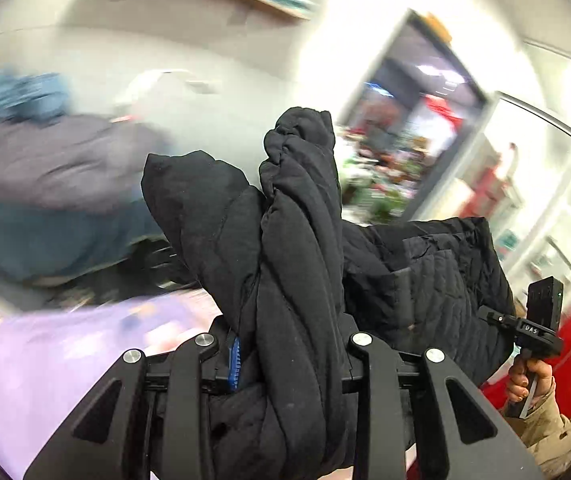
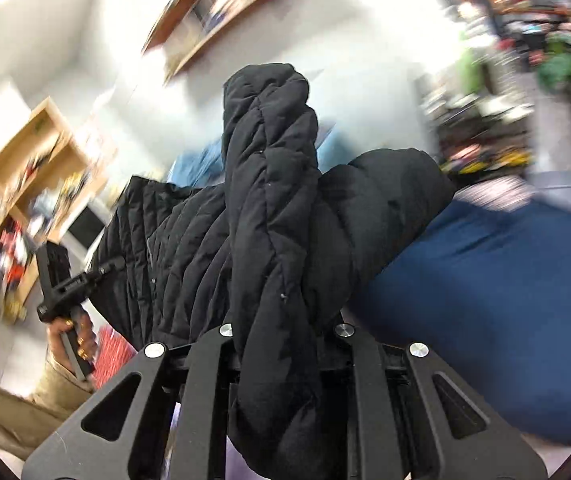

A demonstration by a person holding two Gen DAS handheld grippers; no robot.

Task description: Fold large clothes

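Observation:
A black quilted puffer jacket [image 1: 297, 240] hangs in the air, stretched between both grippers. My left gripper [image 1: 285, 344] is shut on a bunched fold of the jacket; the fabric covers the fingers. My right gripper [image 2: 281, 336] is shut on another bunched part of the jacket [image 2: 269, 200], fingers hidden too. The right gripper's handle [image 1: 537, 320] shows in the left wrist view, held by a hand. The left gripper's handle [image 2: 65, 284] shows in the right wrist view.
The background is blurred by motion. A pile of blue and dark clothes [image 1: 45, 184] lies at the left, above a lilac surface [image 1: 65, 360]. A dark blue garment [image 2: 485, 300] lies at the right. Wooden shelves [image 2: 25, 184] stand against the wall.

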